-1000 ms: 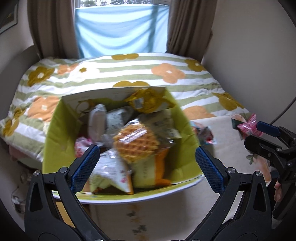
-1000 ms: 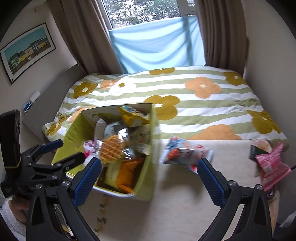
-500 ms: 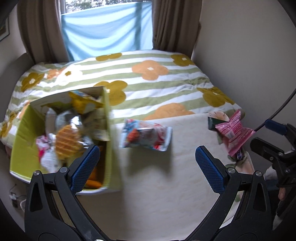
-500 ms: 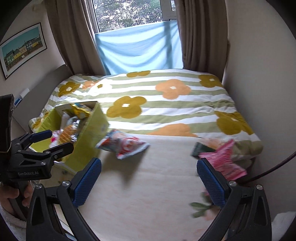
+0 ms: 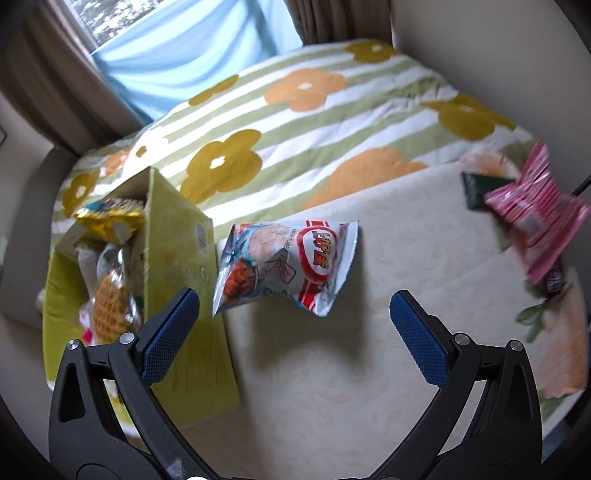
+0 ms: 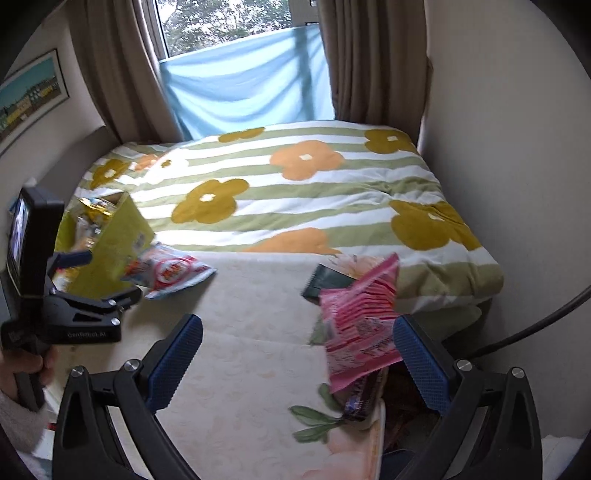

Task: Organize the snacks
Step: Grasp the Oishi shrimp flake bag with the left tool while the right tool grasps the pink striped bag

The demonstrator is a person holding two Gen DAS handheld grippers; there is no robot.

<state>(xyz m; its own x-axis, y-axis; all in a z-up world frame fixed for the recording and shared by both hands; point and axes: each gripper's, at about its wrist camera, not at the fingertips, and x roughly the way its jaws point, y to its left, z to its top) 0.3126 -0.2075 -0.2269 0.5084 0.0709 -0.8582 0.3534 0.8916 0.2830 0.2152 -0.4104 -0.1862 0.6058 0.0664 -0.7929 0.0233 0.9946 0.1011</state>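
Between the blue-padded fingers of the left gripper (image 5: 294, 319), which stand wide apart with nothing held, lies bare cream mat (image 5: 332, 369), a pale cloth with a faint embossed pattern spread over the near end of the bed. Just beyond those fingers a silver snack bag (image 5: 284, 264) with red and blue print lies on the mat, its left edge touching the side of the green box (image 5: 177, 266). That cardboard box stands open-topped at the mat's left edge, crammed with packets, a waffle pack (image 5: 109, 312) and a yellow foil bag (image 5: 109, 218) among them. The right gripper (image 6: 298, 350) likewise gapes with nothing between its pads; a pink striped packet (image 6: 360, 325) sits just beside its right finger, well to the right of the box, overlapping a dark green packet (image 6: 328, 282) behind it and a dark wrapped bar (image 6: 364, 395) at the mat's near right corner, where a printed leaf-and-flower border shows. Beyond the box and mat stretches a quilt (image 6: 295, 192) striped green and white with orange and mustard flowers. Behind it, brown curtains (image 6: 118, 70) frame a window (image 6: 221, 22) showing trees, with a light blue sheet (image 6: 247, 81) hung across its lower part. A framed picture (image 6: 29, 99) hangs on the wall left of the box, and a plain cream wall closes the room on the far right.
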